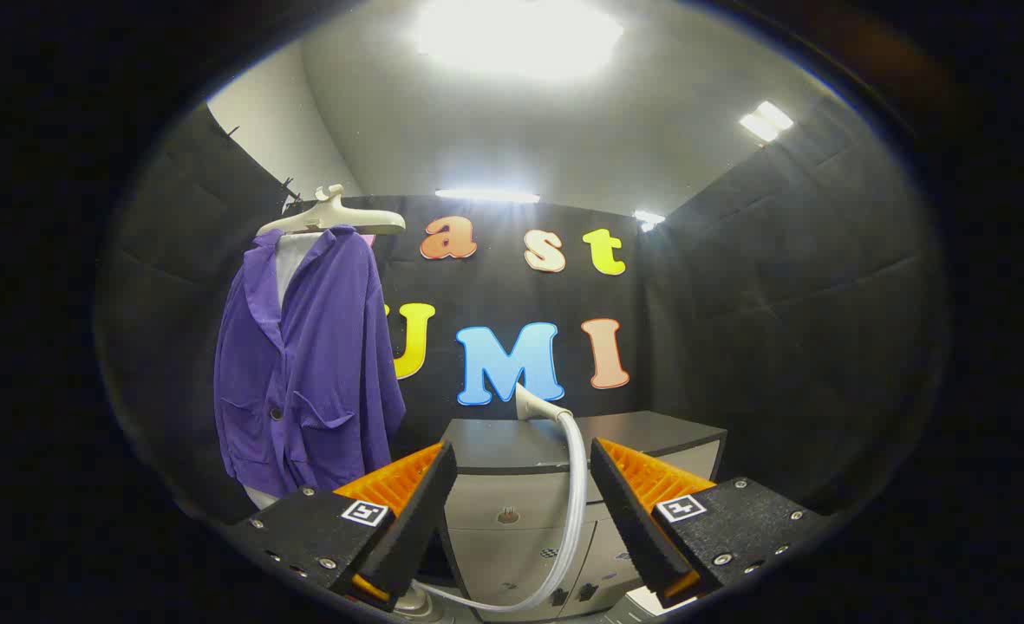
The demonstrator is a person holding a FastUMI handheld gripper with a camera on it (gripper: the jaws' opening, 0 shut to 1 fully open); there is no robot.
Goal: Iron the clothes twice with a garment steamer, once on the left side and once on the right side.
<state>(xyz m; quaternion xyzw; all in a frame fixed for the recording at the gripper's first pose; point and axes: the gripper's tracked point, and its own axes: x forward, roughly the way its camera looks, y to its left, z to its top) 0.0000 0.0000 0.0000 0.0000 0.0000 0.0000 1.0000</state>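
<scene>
Left of centre, purple jacket (308, 364) hangs on hanger (334, 217), untouched. Steamer head (536, 406) sits on desk (564, 438), hose (574, 511) trailing. Gripper (520, 511) fingers apart, empty. Both passes left.

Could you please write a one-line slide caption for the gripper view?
Open gripper faces the steamer head and hose on a cabinet; purple jacket hangs beyond.

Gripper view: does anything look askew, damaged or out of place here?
Nothing looks damaged. The purple jacket hangs lopsided on its hanger, its front open near the collar. The steamer head lies on the cabinet, its hose looping down between the open fingers.
</scene>
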